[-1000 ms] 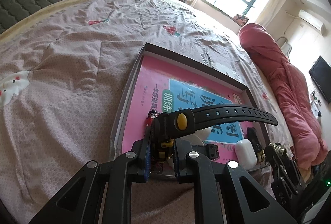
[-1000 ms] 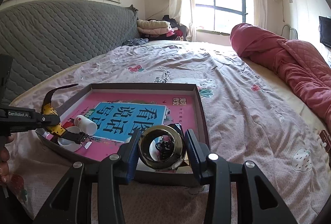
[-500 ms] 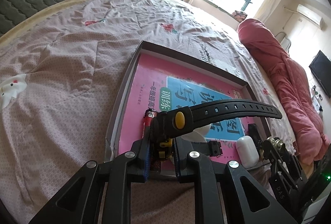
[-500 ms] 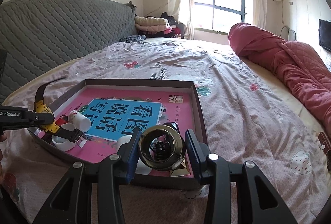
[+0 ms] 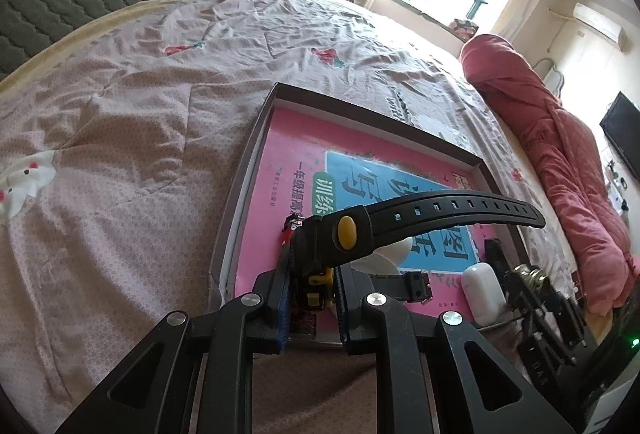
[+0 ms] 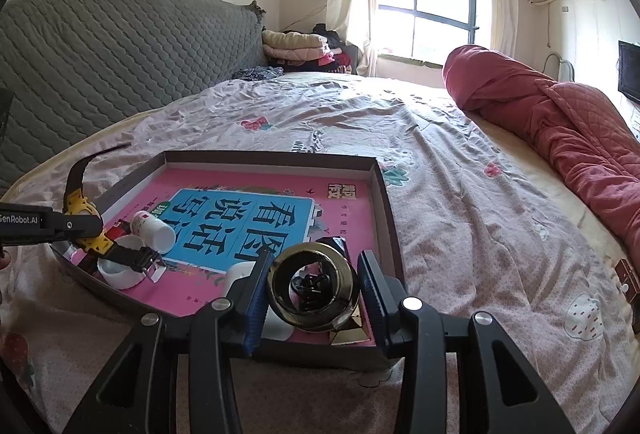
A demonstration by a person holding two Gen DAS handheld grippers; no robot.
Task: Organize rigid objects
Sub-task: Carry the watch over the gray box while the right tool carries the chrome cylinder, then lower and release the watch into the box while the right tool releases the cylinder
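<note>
Tray [image 6: 382, 189] on bed [image 6: 460, 169]; book [image 6: 248, 218], bottle [image 6: 154, 230] inside tray.
</note>
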